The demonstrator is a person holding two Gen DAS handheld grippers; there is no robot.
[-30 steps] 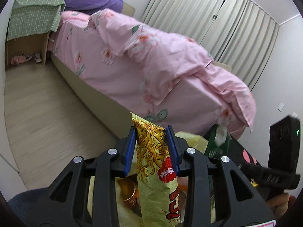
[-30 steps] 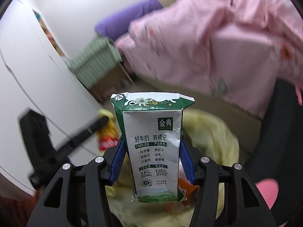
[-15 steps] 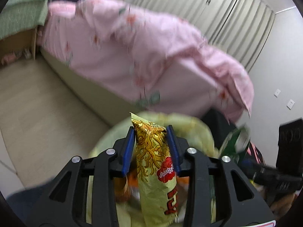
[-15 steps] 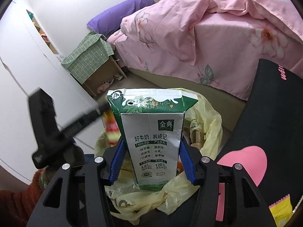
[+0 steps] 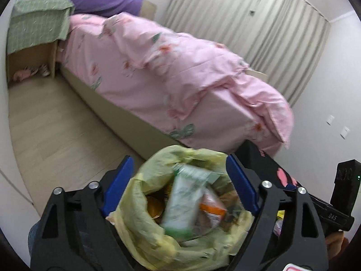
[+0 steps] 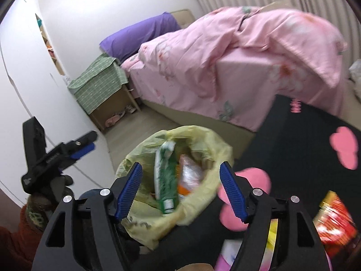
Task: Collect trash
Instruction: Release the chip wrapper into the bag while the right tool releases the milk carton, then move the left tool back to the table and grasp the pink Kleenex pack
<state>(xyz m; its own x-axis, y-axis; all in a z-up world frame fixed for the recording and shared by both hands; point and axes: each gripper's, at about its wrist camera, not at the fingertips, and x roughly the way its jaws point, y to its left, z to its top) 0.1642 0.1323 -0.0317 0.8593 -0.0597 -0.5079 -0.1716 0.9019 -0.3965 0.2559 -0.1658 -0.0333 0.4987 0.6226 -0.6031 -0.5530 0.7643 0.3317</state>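
My left gripper (image 5: 180, 180) hangs over a yellow trash bag (image 5: 144, 230); its jaws are opening and nothing is pressed between the blue pads. A green-and-white milk carton (image 5: 185, 201) lies blurred inside the bag, beside an orange packet (image 5: 212, 207). In the right wrist view, my right gripper (image 6: 181, 189) is also above the trash bag (image 6: 203, 198). Its jaws are opening too, with no hold on the milk carton (image 6: 165, 176) down in the bag. The left gripper (image 6: 90, 142) shows at the left, held by a gloved hand (image 6: 45, 201). I cannot make out the gold snack packet.
A bed with a pink quilt (image 5: 180, 79) runs behind the bag. A black mat with pink shapes (image 6: 304, 149) lies to the right, with a red snack packet (image 6: 334, 221) on it. A cloth-covered bedside cabinet (image 6: 99, 88) stands by the wall. Bare wood floor (image 5: 56, 135) lies to the left.
Both grippers opened. The gold snack packet left the left jaws and the milk carton left the right jaws; the carton now lies in the yellow bag. Both grippers rose a little.
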